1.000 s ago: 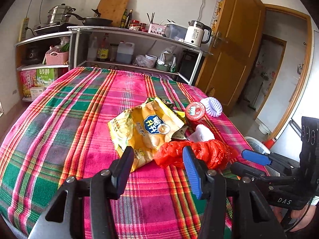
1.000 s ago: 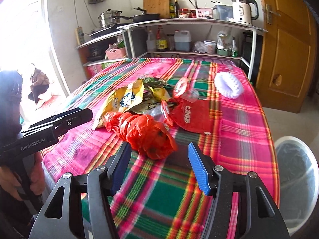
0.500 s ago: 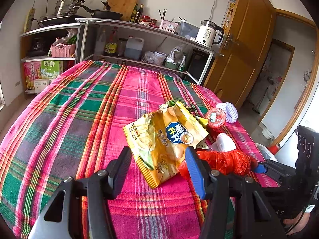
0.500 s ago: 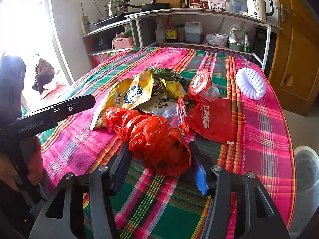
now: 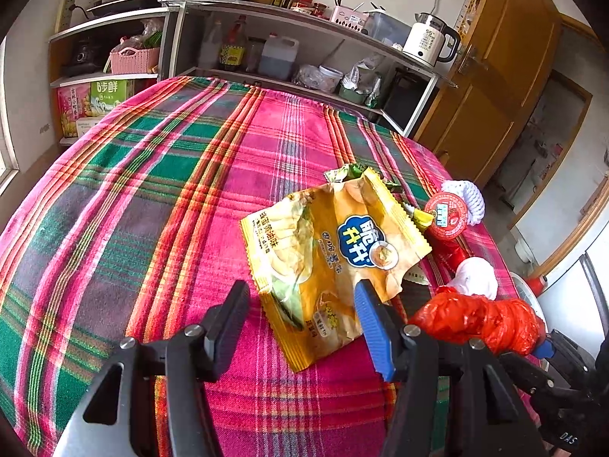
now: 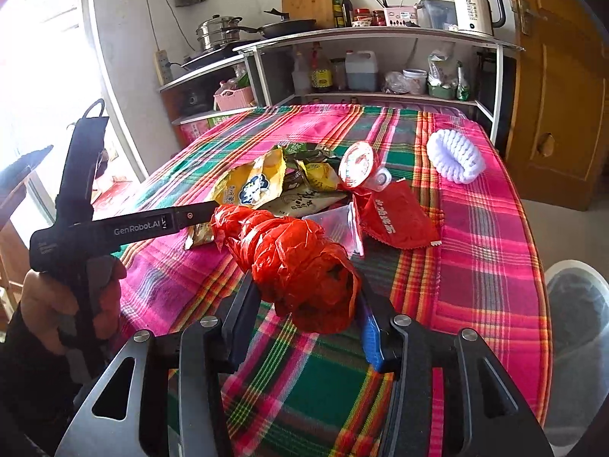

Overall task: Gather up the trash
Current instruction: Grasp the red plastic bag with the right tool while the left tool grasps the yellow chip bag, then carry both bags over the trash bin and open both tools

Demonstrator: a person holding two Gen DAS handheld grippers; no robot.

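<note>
A crumpled red plastic bag [image 6: 300, 262] lies on the plaid tablecloth [image 6: 483, 236]. Its near end fills the gap of my right gripper [image 6: 304, 323], whose closing jaws press on both its sides. In the left wrist view the same red bag [image 5: 475, 320] ends at the right gripper [image 5: 544, 350]. A yellow chip bag [image 5: 335, 251] lies flat in front of my left gripper [image 5: 300, 323]. Its near corner reaches between the opening jaws, untouched by the pads. From the right wrist view the left gripper [image 6: 207, 211] shows side-on, held by a hand [image 6: 64, 304].
Behind the bags lie a red foil wrapper [image 6: 396, 217], a red-lidded cup [image 6: 359, 163], a clear pouch [image 6: 335, 221], small wrappers and a white round scrubber [image 6: 455, 156]. A white bin [image 6: 578, 304] stands off the table's right edge. Kitchen shelves [image 5: 304, 11] back the table.
My left gripper has shifted left from the red bag to the yellow chip bag, jaws slightly wider. My right gripper has advanced onto the red bag and narrowed around it.
</note>
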